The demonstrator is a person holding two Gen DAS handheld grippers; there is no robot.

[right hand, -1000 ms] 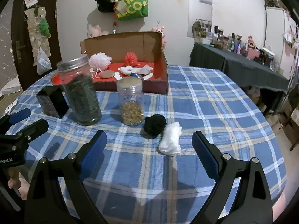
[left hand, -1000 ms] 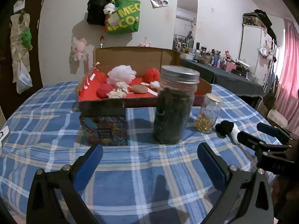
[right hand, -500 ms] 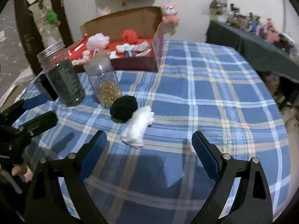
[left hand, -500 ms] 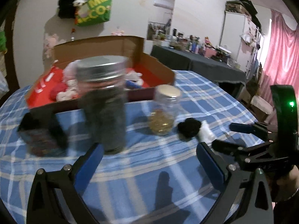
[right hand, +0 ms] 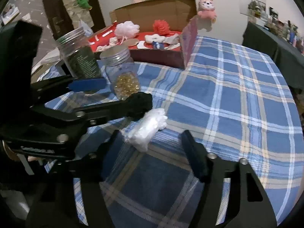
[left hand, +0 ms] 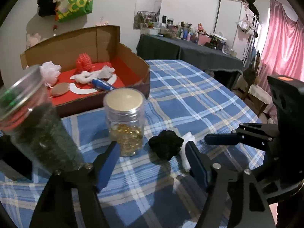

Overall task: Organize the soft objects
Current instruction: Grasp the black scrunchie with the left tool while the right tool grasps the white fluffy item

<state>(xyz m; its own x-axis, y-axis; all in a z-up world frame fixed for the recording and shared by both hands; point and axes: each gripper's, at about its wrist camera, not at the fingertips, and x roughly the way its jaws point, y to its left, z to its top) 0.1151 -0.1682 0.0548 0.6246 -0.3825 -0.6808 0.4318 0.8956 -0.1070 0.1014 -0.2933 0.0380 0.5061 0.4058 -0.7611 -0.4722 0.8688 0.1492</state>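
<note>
A black pom-pom [left hand: 165,146] and a white soft bundle [right hand: 147,131] lie side by side on the blue plaid tablecloth. My left gripper [left hand: 152,163] is open, its fingers straddling the black pom-pom from the near side. My right gripper [right hand: 150,152] is open, its fingers either side of the white bundle; the bundle shows as a sliver in the left wrist view [left hand: 187,142]. In the right wrist view the left gripper's finger [right hand: 121,106] hides the pom-pom. The cardboard box [left hand: 131,57] behind holds pink, red and white soft items on a red lining.
A small jar of golden beads [left hand: 124,121] stands just left of the pom-pom, a tall dark-filled jar [left hand: 36,131] further left, and a dark box [left hand: 13,157] at the left edge. A dark-draped side table [left hand: 190,55] stands behind.
Both grippers have moved in toward the pom-pom and white bundle and lowered. The left gripper swung right, past the tall jar. Both stay open.
</note>
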